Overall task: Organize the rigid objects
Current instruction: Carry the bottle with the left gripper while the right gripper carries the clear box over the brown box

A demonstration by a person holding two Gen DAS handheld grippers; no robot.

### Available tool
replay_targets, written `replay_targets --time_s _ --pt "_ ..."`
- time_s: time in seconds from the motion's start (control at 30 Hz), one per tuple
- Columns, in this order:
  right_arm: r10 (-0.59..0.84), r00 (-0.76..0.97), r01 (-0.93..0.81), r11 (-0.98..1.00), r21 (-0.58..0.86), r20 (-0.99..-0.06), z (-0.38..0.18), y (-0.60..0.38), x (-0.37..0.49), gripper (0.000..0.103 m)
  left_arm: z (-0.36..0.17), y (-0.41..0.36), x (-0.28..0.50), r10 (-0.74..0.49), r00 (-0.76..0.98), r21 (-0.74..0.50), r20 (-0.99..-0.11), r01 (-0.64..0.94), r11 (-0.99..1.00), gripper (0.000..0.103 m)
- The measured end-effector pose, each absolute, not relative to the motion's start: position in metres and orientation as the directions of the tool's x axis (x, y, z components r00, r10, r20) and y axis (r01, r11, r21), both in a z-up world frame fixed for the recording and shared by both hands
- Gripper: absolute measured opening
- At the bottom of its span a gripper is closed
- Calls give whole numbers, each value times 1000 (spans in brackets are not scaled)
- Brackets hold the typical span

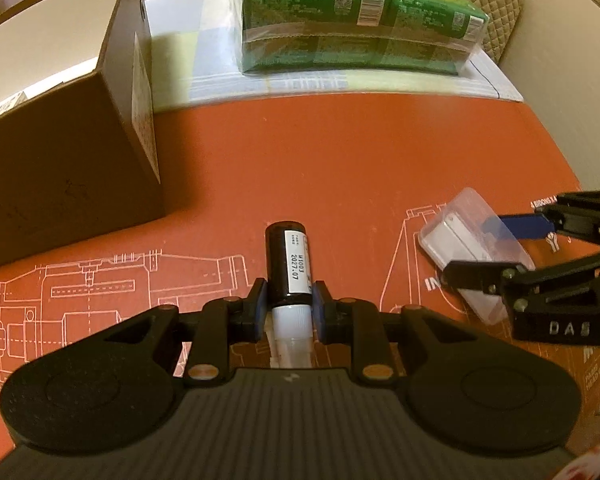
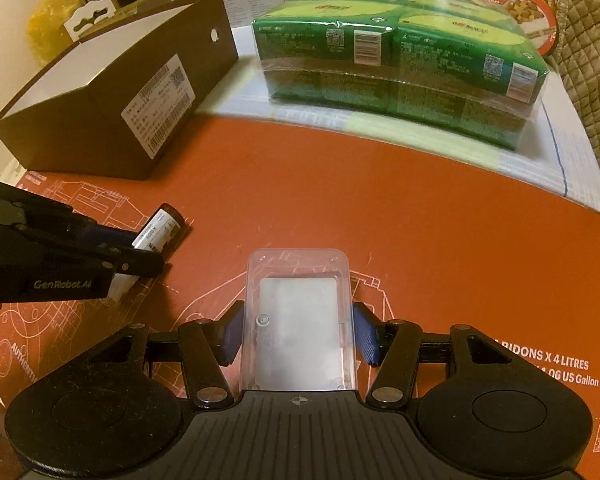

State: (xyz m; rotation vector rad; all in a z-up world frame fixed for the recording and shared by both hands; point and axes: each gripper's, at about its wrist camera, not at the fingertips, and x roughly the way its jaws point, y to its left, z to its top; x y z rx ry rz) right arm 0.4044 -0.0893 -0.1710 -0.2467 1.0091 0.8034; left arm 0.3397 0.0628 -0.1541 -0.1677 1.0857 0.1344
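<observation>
My left gripper (image 1: 288,300) is shut on a small black bottle (image 1: 286,256) with a white cap and a white label, gripped near its neck. The bottle's black end points away over the orange mat (image 1: 340,160). My right gripper (image 2: 299,332) is shut on a clear plastic case (image 2: 298,304) with a white insert, its blue pads against the case's two long sides. In the left wrist view the right gripper (image 1: 476,248) and the case (image 1: 456,236) are at the right. In the right wrist view the left gripper (image 2: 148,256) and the bottle (image 2: 166,228) are at the left.
An open brown cardboard box (image 2: 100,128) with a white inside stands at the far left on the mat's edge. A shrink-wrapped green carton pack (image 2: 400,72) sits behind the mat. A quilted cushion (image 2: 588,80) is at the far right, and more packages stand at the back.
</observation>
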Motion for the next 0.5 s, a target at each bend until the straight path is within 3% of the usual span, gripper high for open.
replay_targets --time_s 0.5 --pt "507 304 -700 693 172 -806 -155 -91 380 53 -140 62 323 31 504 -72 -863 -184 980 19"
